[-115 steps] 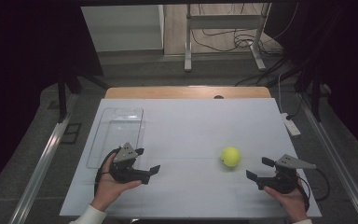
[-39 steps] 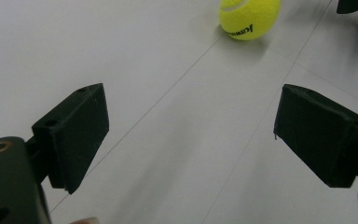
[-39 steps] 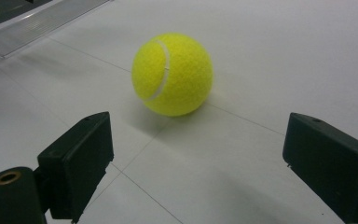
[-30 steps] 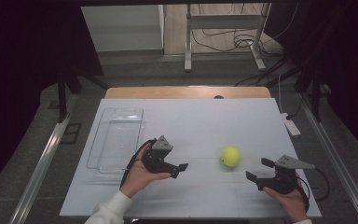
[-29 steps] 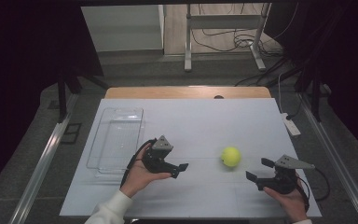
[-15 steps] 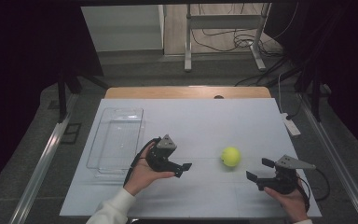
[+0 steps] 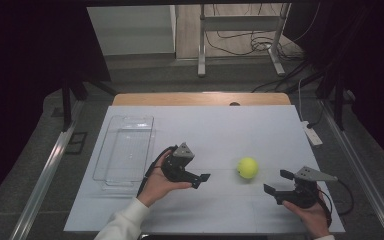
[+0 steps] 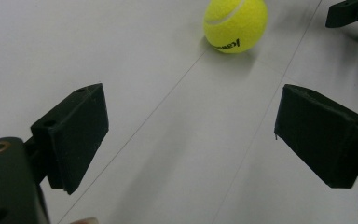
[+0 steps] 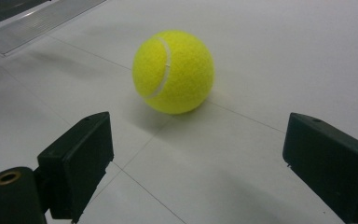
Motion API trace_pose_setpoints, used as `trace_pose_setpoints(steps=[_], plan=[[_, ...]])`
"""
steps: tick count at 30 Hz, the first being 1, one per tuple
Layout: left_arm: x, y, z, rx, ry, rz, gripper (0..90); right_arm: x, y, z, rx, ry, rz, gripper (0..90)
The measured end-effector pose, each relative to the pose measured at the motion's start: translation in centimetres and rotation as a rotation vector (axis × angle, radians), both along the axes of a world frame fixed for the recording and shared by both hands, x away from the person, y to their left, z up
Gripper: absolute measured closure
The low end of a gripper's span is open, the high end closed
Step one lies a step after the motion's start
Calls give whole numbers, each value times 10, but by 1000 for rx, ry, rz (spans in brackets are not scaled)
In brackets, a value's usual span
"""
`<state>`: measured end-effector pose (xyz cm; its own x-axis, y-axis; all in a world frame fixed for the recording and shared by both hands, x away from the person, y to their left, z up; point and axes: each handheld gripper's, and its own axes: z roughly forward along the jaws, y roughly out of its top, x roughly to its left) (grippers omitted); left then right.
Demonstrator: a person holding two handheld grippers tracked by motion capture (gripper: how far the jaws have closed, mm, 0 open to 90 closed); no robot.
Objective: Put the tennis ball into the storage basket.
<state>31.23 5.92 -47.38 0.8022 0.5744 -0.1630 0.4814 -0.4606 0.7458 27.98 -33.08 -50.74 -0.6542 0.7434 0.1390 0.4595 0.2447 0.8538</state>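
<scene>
The desk (image 7: 215, 125) under my hands is covered in a white sheet, with a strip of wood showing at its far edge. On its left part lies a clear plastic tray (image 7: 125, 150), empty as far as I can see, just to the left of my left hand.

My left gripper (image 7: 200, 178) sits near the middle of the desk, jaws spread wide with nothing between them. My right gripper (image 7: 278, 181) rests at the near right of the desk, also wide and holding nothing.

The yellow ball (image 7: 248, 167) lies on the bare sheet between the two grippers, touching neither. In the left gripper view the ball (image 8: 235, 24) sits ahead of my jaws and slightly to the right, still apart from them, with a tip of the other gripper beyond it. In the right gripper view the ball (image 9: 173, 71) is near, just ahead of the jaws and nearer the left one.

Since a few seconds ago, my left gripper has moved from beside the tray toward the ball. The right gripper, the ball and the tray lie where they were.
</scene>
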Motion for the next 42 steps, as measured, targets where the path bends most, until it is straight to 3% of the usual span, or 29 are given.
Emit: trace_pose_setpoints(steps=[22,42], plan=[[15,-27,5,-5,13,-37,102,0,2,-1,-3,2,6,86],[27,-35,2,-10,37,-57,102,0,1,-1,-2,4,3,86]])
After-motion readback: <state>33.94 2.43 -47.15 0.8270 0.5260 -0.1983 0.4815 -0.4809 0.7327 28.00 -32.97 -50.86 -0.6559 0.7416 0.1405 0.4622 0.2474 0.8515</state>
